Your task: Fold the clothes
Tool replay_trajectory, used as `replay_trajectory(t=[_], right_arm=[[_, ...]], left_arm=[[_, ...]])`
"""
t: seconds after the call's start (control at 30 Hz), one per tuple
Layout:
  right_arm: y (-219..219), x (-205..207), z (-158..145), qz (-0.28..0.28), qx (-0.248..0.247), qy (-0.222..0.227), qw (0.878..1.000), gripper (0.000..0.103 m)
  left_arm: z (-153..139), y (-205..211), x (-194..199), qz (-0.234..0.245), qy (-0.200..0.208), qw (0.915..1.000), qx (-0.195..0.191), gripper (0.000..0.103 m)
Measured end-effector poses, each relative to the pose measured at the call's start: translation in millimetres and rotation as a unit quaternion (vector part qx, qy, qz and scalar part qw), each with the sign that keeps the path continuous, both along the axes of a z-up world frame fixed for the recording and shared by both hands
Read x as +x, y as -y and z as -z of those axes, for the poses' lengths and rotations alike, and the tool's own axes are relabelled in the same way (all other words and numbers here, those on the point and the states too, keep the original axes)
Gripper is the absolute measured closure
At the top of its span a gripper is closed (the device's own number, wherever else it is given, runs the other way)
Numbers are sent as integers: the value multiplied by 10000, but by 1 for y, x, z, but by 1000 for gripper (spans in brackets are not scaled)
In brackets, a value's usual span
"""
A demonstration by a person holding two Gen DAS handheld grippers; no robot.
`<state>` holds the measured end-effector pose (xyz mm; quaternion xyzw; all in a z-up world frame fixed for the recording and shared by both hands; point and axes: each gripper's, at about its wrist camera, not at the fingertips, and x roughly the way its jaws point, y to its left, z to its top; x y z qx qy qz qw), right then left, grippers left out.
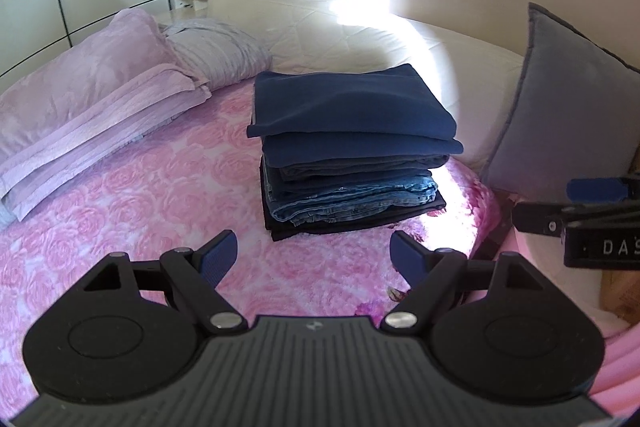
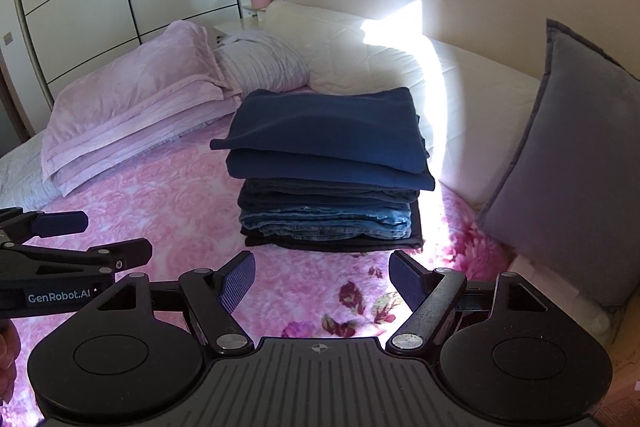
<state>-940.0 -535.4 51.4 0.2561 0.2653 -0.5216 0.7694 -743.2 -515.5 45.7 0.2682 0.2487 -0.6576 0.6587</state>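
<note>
I hold the left tongs (image 1: 313, 254) and right tongs (image 2: 322, 274) spread wide and empty, short of the folded stack (image 1: 348, 151) on the bed (image 1: 160, 211), apparently complete.

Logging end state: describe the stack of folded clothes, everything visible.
The stack of folded clothes sits on the pink floral bedspread, near the grey cushion. Top two layers are navy, soft-looking knit; beneath are dark and lighter blue denim pieces; a black garment lies at the bottom. Edges are roughly aligned and the top layers overhang slightly. Neither open gripper touches it.
</note>
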Motion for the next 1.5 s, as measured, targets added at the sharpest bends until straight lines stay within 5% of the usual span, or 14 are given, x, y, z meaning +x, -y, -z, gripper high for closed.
replay_trajectory(t=[0.73, 1.5], right_arm=[[14, -11, 16, 0, 282, 4, 9996, 26], [9, 70, 17, 704, 205, -221, 9971, 26]], left_arm=[[10, 12, -17, -65, -83, 9998, 141, 22], [8, 40, 58, 629, -234, 9977, -8, 22]])
